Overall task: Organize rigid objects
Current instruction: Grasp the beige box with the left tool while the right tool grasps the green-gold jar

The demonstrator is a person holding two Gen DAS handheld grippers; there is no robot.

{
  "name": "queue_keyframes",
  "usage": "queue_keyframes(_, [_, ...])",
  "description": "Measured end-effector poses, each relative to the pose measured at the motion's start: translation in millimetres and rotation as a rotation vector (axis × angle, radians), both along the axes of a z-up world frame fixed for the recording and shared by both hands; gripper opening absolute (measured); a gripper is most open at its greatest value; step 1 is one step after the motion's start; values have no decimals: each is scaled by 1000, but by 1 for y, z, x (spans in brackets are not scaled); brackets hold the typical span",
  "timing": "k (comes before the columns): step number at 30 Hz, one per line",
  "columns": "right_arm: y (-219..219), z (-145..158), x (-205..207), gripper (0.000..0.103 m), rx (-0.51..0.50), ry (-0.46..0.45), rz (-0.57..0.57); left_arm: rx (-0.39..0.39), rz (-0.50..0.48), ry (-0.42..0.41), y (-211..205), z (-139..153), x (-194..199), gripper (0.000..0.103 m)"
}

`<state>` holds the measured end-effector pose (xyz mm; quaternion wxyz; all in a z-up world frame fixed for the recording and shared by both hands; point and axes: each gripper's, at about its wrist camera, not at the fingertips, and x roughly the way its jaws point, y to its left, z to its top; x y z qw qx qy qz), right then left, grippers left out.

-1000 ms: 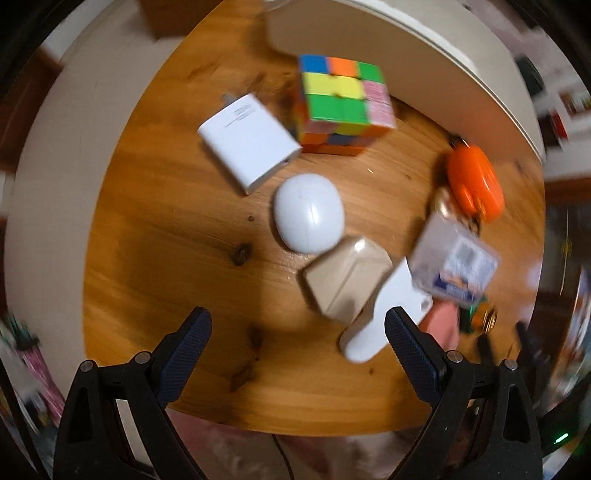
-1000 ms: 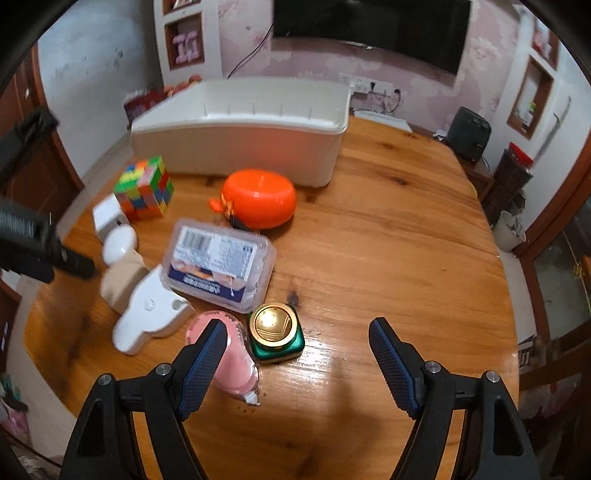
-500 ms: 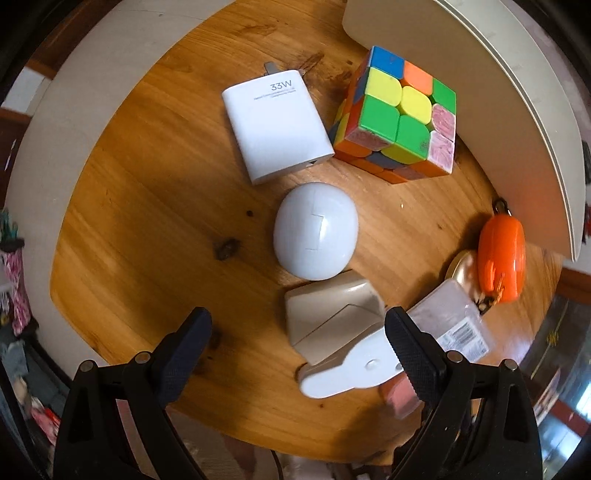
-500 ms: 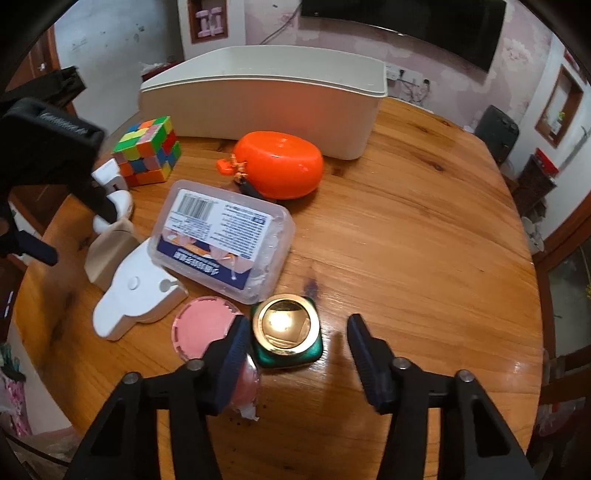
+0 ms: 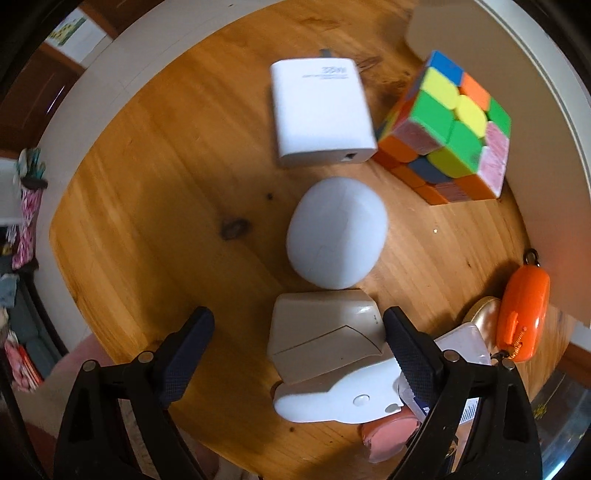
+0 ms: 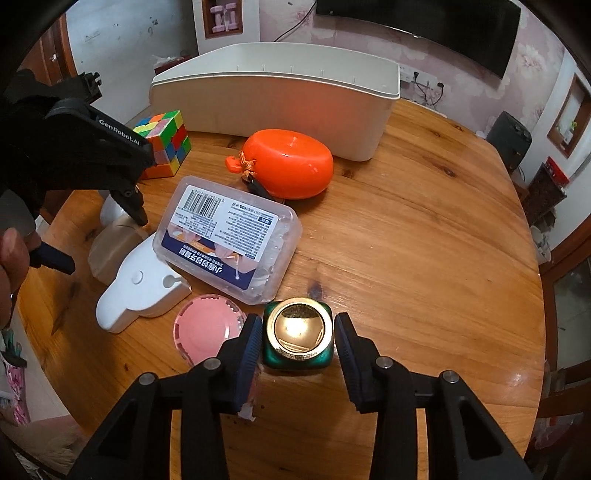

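right gripper clenched on green jar; left gripper closing around beige case, not gripping. pickup step; next, lift toward bin.

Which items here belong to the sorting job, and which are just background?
Job: white bin, green jar with gold lid in the right gripper, beige case between the closing left gripper's fingers, puzzle cube, charger, orange case.
Background: TV, wall shelves.
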<state>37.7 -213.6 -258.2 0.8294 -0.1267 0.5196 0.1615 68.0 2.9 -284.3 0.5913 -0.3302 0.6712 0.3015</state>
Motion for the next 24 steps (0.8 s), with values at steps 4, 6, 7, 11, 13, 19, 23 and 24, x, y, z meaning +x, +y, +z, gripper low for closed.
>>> queue_keyframes(4, [-3,0,1,47,3,4,0,-27,22,50,-1,-12,-15,86])
queue_keyframes(6, [-6,0,2,52,0,4,-6,-43,37,54,1,-17,-19,84])
queue_keyframes(7, [-6,0,3,54,-2,3,-9,-39,37,51,2,-18,-20,84])
queue_keyframes(11, [-12,-2,8,56,18,15,-13,-33,12,47,0,-13,-17,79])
queue_keyframes(13, [-13,-3,11,56,32,23,-13,-35,-20,46,-10,-6,-5,72])
queue_keyframes(19, [-11,-9,17,56,26,48,9,-84,-89,31,-3,-7,-5,66])
queue_keyframes(23, [-11,-13,12,52,16,53,23,-153,-85,39,23,-8,-9,66])
queue_keyframes(24, [-12,-15,10,40,22,61,26,-163,-82,39,30,-8,-10,66])
